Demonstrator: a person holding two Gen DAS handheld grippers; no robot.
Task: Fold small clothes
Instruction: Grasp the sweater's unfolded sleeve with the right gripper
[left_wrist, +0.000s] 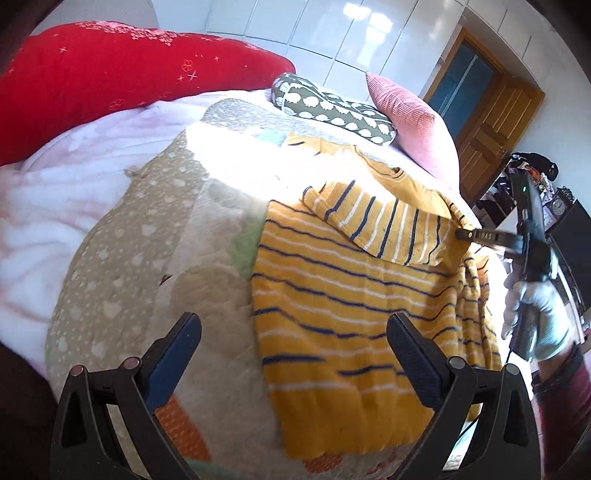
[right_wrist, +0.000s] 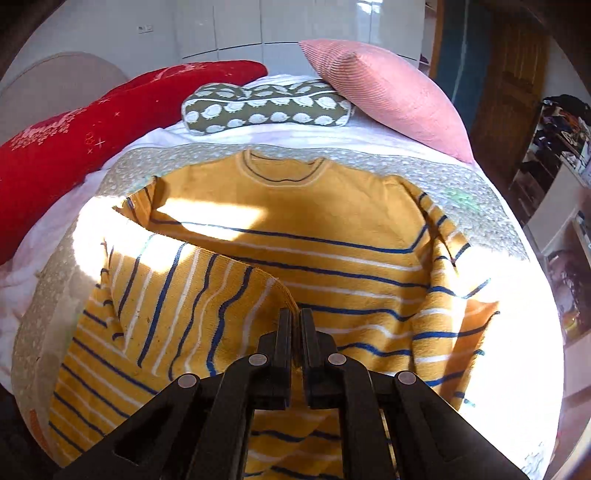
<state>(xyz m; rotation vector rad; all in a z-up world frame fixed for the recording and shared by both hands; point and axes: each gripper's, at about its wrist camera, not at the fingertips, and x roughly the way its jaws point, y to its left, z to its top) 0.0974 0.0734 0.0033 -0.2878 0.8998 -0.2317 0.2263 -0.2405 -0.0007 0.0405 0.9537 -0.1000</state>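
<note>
1 mustard-yellow knit sweater with navy and white stripes (right_wrist: 295, 236) lies flat on the bed's patterned beige quilt (left_wrist: 147, 236), with 1 sleeve (right_wrist: 184, 295) folded across its chest. The right tool (right_wrist: 294, 317) is pressed together, pinching that sleeve's cuff. The left tool (left_wrist: 293, 343) is spread, holding nothing. 3 cushions sit behind: 1 red (right_wrist: 74, 147), 1 olive with white hedgehogs (right_wrist: 266, 109), 1 pink corduroy (right_wrist: 388, 92). No writing is legible.

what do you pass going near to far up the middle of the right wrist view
right gripper, jaws shut on a folded-over sleeve → yellow striped sweater → green patterned pillow → white wall panels
</note>
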